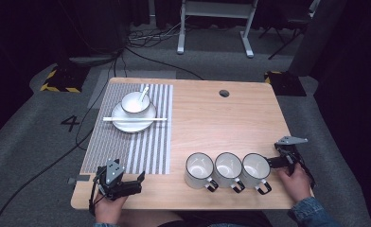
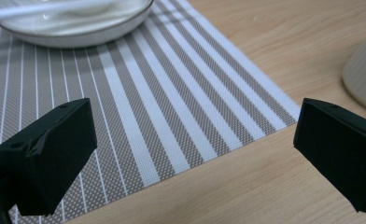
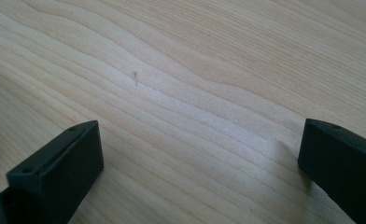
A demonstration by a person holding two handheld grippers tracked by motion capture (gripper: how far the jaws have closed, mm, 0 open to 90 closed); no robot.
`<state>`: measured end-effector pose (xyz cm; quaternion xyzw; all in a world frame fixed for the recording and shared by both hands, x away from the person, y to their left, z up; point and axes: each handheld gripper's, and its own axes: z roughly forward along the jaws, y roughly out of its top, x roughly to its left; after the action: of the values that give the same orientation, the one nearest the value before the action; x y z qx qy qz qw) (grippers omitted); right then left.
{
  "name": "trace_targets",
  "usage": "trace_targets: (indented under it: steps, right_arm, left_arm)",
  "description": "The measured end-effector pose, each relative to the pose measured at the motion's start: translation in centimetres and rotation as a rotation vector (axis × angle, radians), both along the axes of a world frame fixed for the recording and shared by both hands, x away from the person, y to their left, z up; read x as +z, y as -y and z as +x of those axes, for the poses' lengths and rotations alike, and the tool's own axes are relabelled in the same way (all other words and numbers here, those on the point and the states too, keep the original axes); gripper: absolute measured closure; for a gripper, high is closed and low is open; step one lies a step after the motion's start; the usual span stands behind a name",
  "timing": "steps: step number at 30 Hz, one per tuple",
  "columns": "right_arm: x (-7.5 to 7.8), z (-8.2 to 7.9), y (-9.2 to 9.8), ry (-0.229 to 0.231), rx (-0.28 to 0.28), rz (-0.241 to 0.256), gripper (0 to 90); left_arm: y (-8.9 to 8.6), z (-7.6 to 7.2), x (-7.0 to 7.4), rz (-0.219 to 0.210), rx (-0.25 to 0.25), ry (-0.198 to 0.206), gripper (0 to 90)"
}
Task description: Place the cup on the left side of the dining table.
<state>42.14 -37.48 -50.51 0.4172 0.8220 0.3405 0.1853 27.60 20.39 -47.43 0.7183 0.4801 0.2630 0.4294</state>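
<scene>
Overhead, the only readable writing is a white "4" point(image 1: 70, 123) marked on the grey carpet left of the pale wooden bench point(image 1: 231, 123). Black and yellow hazard tape edges a dark base at the far left, and cables trail over the floor. Three white mugs point(image 1: 227, 170) stand in a touching row near the front edge. The right tool point(image 1: 273, 162) sits just beside the rightmost mug, jaws apart. The left tool point(image 1: 138, 182) rests at the front left corner by a striped placemat point(image 1: 141, 142), which carries a plate point(image 1: 134, 120) with a bowl, spoon and chopsticks.

From the left gripper view, its jaws stand wide over the placemat's corner; the plate is cut off above and blurred, a mug cropped at right.

From the right gripper view, wide jaws frame bare wood grain.
</scene>
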Motion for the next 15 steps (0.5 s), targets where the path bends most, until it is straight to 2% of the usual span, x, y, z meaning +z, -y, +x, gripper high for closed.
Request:
trace_targets:
  steps: [1,4,6,7,8,9,10,11,12,13,14,15]
  right_arm:
    - [0.0,0.0,0.0,0.000,0.000,0.000,0.2]
    - [0.0,0.0,0.0,0.000,0.000,0.000,0.2]
    - [0.0,0.0,0.0,0.000,0.000,0.000,0.3]
    - [0.0,0.0,0.0,0.000,0.000,0.000,0.3]
    - [0.0,0.0,0.0,0.000,0.000,0.000,0.2]
    - [0.0,0.0,0.0,0.000,0.000,0.000,0.2]
    - [0.0,0.0,0.0,0.000,0.000,0.000,0.2]
    - [0.0,0.0,0.0,0.000,0.000,0.000,0.2]
    - [0.0,0.0,0.0,0.000,0.000,0.000,0.2]
    - [0.0,0.0,0.0,0.000,0.000,0.000,0.2]
    - [0.0,0.0,0.0,0.000,0.001,0.000,0.2]
    - [0.0,0.0,0.0,0.000,0.001,0.000,0.2]
  left_arm:
    - [0.0,0.0,0.0,0.000,0.000,0.000,0.0]
    - [0.4,-0.4,0.5,-0.036,0.006,0.050,0.0]
    - [0.7,-0.6,1.0,-0.042,0.007,0.076,0.0]
    - [0.7,-0.6,1.0,-0.042,0.007,0.076,0.0]
    - [0.9,-0.8,1.3,-0.037,0.011,0.099,0.0]
    - [0.9,-0.8,1.3,-0.037,0.011,0.099,0.1]
    - [1.1,-1.1,1.6,-0.031,0.023,0.126,0.3]
    - [1.1,-1.1,1.6,-0.031,0.023,0.126,0.5]
    - [1.2,-1.4,2.0,-0.044,0.030,0.152,0.6]
    - [1.2,-1.4,2.0,-0.044,0.030,0.152,0.6]
    - [1.2,-1.6,2.3,-0.048,0.032,0.177,0.6]
    - [1.2,-1.6,2.3,-0.048,0.032,0.177,0.7]
